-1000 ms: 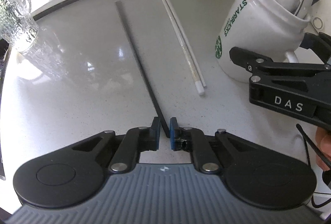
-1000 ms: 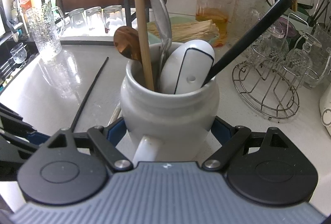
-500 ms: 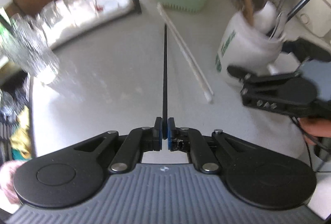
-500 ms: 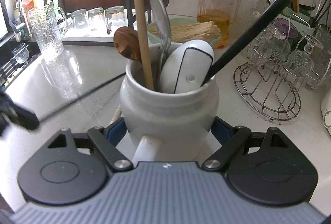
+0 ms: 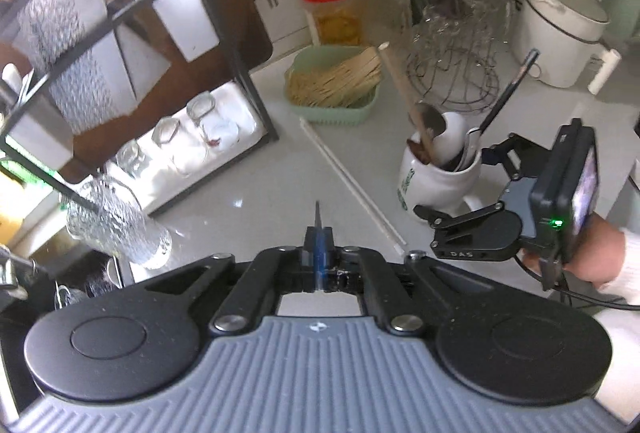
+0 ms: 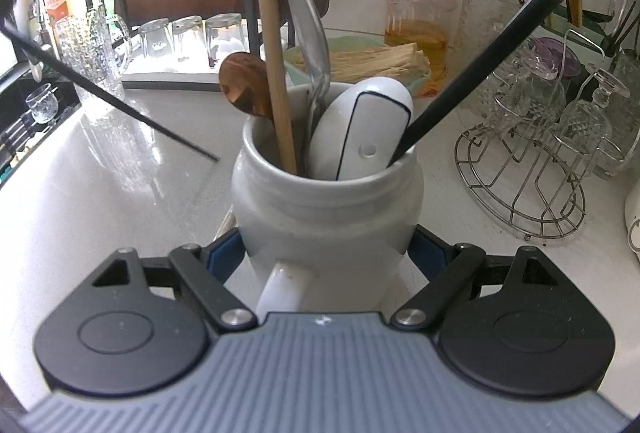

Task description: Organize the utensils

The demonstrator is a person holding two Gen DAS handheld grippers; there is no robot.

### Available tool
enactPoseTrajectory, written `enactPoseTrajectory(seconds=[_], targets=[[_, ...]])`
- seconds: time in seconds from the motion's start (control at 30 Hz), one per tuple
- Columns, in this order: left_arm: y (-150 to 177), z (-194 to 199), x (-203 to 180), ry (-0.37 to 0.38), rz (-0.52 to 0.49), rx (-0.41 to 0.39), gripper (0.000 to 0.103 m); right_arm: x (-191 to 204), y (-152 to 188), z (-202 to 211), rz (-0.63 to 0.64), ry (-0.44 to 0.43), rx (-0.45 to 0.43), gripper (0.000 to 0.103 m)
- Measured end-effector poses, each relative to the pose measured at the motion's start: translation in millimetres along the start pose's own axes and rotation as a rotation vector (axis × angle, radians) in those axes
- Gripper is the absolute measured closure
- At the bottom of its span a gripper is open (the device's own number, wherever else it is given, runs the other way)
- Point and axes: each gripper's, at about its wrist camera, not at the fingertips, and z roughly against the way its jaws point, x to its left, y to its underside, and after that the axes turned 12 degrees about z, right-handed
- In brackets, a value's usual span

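Left wrist view: left gripper [image 5: 318,253] high above the desk [image 5: 256,193], jaws pressed together on a thin black chopstick [image 5: 317,215], seen end-on so only a short dark tip shows beyond the blue pads. Below, a white chopstick [image 5: 352,189] lies flat on the desk, running from near the green basket [image 5: 332,105] of wooden sticks toward the near edge. To its right stands the white Starbucks mug [image 5: 436,177], crowded with a wooden chopstick, spoons and a black-handled utensil. The right gripper [image 5: 476,189] reaches the mug from the right side, a hand [image 5: 592,257] in a white sleeve behind it. Far corner: red-lidded jar [image 5: 332,9], wire glass rack [image 5: 452,69], white rice cooker [image 5: 560,29]. Left edge: black shelf frame with upturned glasses [image 5: 200,113].

Right wrist view: right gripper [image 6: 326,253] with jaws clamped on the mug's [image 6: 328,205] body from both sides, handle facing the camera. Inside it: wooden chopstick [image 6: 272,53], metal spoon [image 6: 312,33], brown spoon [image 6: 242,85], white ceramic spoon [image 6: 360,125], black-handled utensil [image 6: 492,49]. The black chopstick [image 6: 112,97] slants in the air from upper left, its tip just left of the mug rim, not touching.
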Motion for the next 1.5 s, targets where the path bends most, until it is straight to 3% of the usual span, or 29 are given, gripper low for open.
enactPoseTrajectory(seconds=[0.23,0.37,0.5,0.77,0.83,0.93,1.2,1.5], targets=[[-9,18,-1,0.014,-0.054,-0.017,0.103,0,1,1,0.004,-0.001,-0.005,0.013],[-3,-3,9,0.044,0.007,0.033,0.103,0,1,1,0.002,0.0,-0.006,0.013],[22,-38,27,0.085,0.084,0.111,0.103,0,1,1,0.002,0.0,-0.007,0.013],[88,-91,71,0.085,0.192,0.228,0.102,1,0,0,0.001,0.007,-0.003,0.013],[104,-101,79,0.106,0.217,0.248,0.093,1,0,0,0.001,0.008,0.0,0.013],[124,-114,85,0.102,0.228,0.265,0.083,2,-2,0,-0.001,0.012,0.008,0.013],[163,-135,89,0.099,0.214,0.306,0.082,3,-5,-2,-0.008,0.019,0.026,0.013],[169,-136,86,0.074,0.227,0.28,0.082,4,-6,-3,-0.011,0.023,0.03,0.013]])
